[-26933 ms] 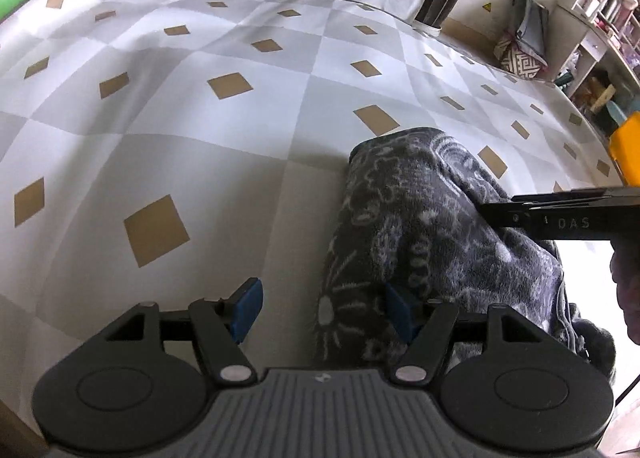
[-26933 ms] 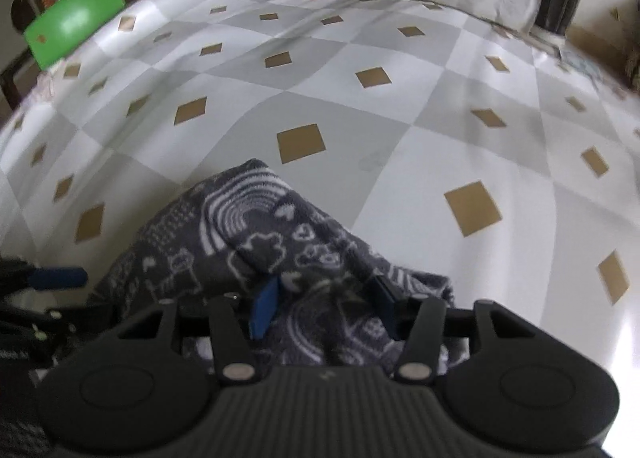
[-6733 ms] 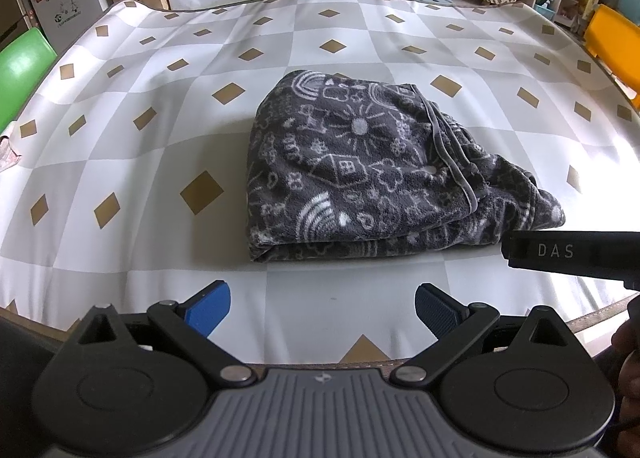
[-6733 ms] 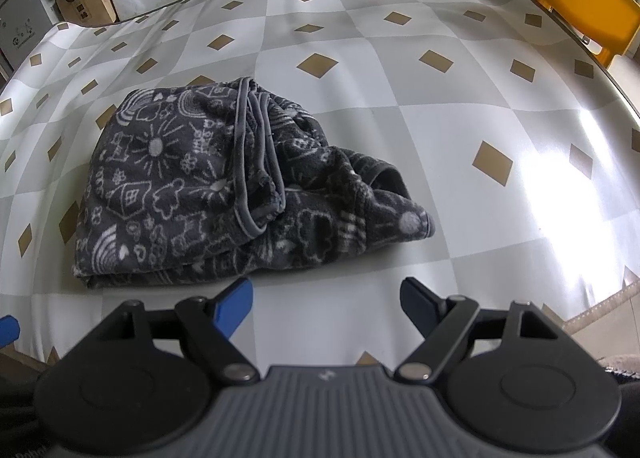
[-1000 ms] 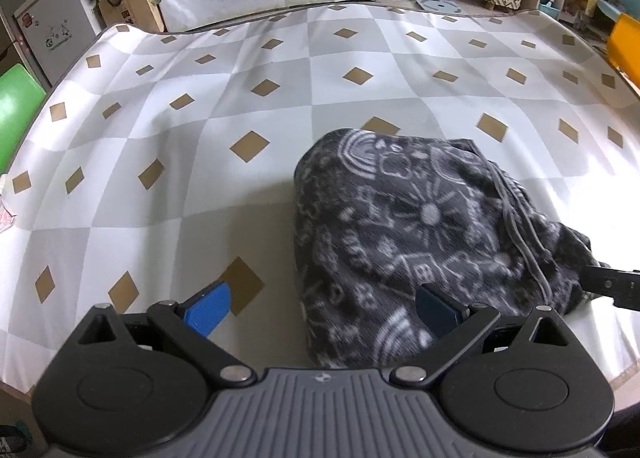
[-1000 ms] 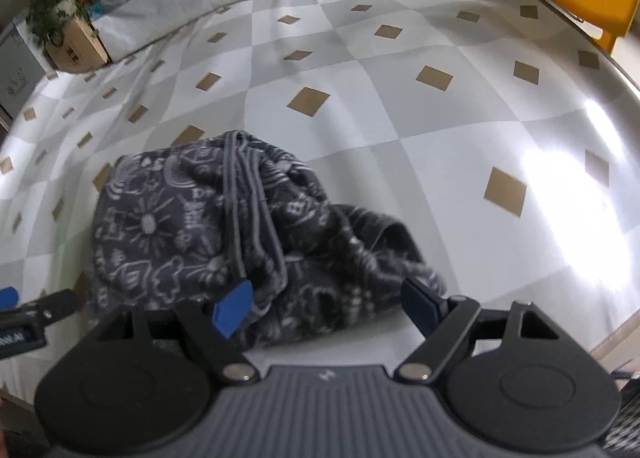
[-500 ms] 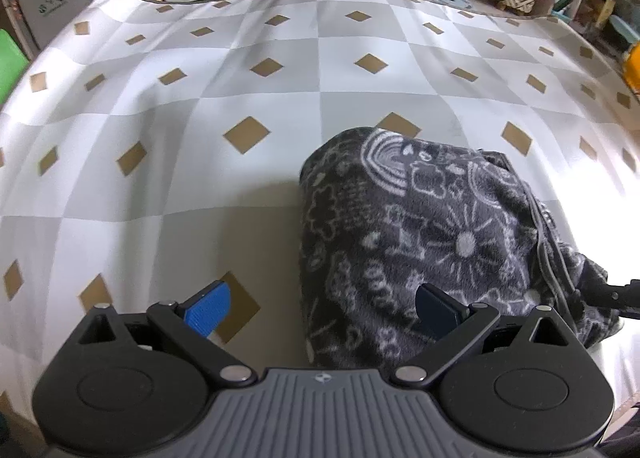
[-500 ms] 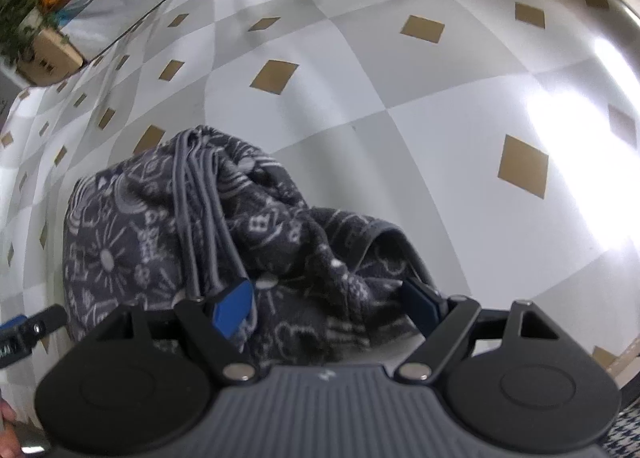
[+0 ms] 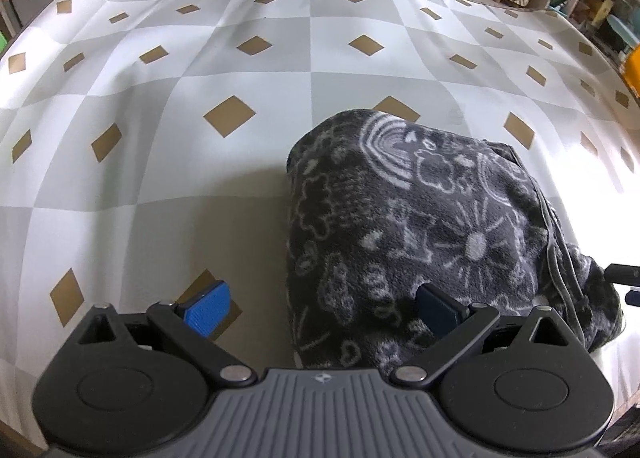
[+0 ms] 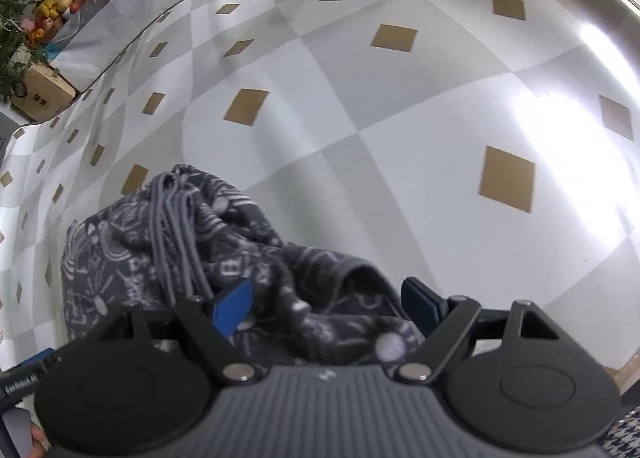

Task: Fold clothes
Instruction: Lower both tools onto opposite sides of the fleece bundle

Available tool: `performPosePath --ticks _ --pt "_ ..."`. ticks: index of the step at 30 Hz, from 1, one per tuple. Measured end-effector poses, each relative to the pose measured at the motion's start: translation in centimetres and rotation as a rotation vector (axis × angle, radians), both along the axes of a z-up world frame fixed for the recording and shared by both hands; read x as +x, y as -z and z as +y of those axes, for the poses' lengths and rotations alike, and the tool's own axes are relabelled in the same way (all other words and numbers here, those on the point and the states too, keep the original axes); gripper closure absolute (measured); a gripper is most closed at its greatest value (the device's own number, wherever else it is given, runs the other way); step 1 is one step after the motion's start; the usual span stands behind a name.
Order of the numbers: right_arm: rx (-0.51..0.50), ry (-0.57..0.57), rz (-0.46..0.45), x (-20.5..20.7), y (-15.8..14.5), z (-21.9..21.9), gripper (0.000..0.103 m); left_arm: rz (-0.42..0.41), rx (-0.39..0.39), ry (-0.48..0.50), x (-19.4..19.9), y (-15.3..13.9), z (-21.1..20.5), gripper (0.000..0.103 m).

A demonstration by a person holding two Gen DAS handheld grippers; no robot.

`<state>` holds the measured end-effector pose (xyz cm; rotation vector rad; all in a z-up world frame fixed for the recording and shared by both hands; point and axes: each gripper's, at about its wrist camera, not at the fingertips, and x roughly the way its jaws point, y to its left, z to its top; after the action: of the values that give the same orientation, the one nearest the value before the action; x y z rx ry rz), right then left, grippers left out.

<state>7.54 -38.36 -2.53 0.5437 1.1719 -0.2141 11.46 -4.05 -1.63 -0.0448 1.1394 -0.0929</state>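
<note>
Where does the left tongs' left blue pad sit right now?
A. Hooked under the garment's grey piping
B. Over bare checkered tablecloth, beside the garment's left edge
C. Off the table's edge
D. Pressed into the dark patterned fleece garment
B: in the left wrist view the left pad is over the checkered tablecloth, clear of the dark patterned fleece garment; only the right pad overlaps the fabric.

Bright daylight; blown-out glare on table (image 10: 560,129) right of blanket (image 10: 168,258). Soft shadow left of blanket. Strong fisheye bending at edges; near fabric blurred.
</note>
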Motion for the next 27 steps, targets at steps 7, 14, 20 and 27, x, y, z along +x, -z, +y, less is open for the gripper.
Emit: performPosePath --ticks 7,14,20,27 --pt "0.011 -0.025 0.010 0.6 0.8 0.9 0.022 -0.008 0.027 0.020 0.2 0.5 -0.5 0.004" --pt "0.004 -0.080 0.034 1.2 1.7 2.5 0.019 0.009 0.011 0.024 0.5 1.2 -0.8 0.004" --pt "0.048 -0.080 0.030 1.7 2.1 3.1 0.015 0.012 0.010 0.033 0.5 1.5 -1.2 0.003" --pt "0.091 -0.053 -0.003 1.9 1.7 2.8 0.015 0.018 -0.022 0.029 0.7 1.5 -0.9 0.003"
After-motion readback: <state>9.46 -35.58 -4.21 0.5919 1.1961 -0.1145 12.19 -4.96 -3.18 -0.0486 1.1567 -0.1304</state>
